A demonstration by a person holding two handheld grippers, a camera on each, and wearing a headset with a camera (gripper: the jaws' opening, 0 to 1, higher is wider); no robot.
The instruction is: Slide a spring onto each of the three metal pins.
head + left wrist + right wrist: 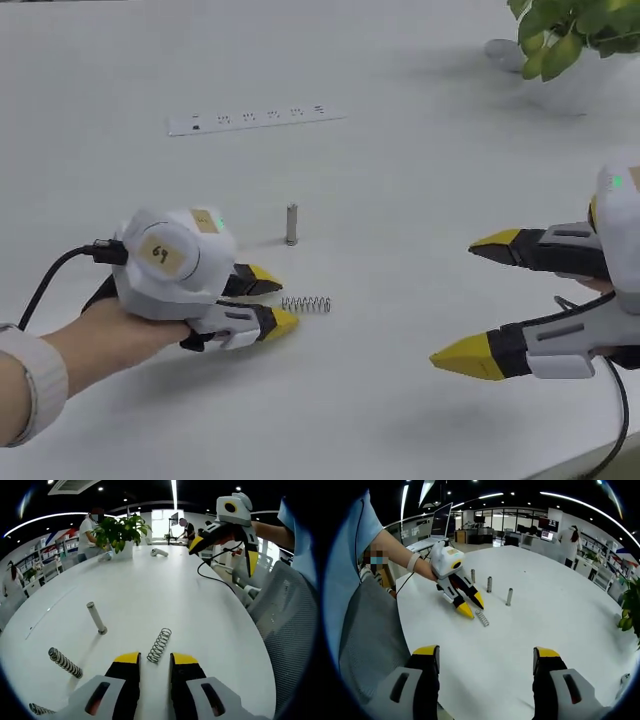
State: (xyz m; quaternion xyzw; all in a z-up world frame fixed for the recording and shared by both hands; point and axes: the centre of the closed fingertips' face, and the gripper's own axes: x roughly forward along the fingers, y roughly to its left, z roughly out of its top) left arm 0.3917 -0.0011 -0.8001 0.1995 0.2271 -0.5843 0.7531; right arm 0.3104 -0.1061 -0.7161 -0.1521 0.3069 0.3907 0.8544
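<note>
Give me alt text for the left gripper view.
A loose spring lies on the white table just ahead of the open left gripper. Left of it stand a bare metal pin and a pin wearing a spring.

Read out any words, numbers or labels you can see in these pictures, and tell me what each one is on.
"69": handwritten on the yellow sticker on the left gripper.
The second sticker on that gripper: too blurred to read.
The power strip: its markings are too small to read.
</note>
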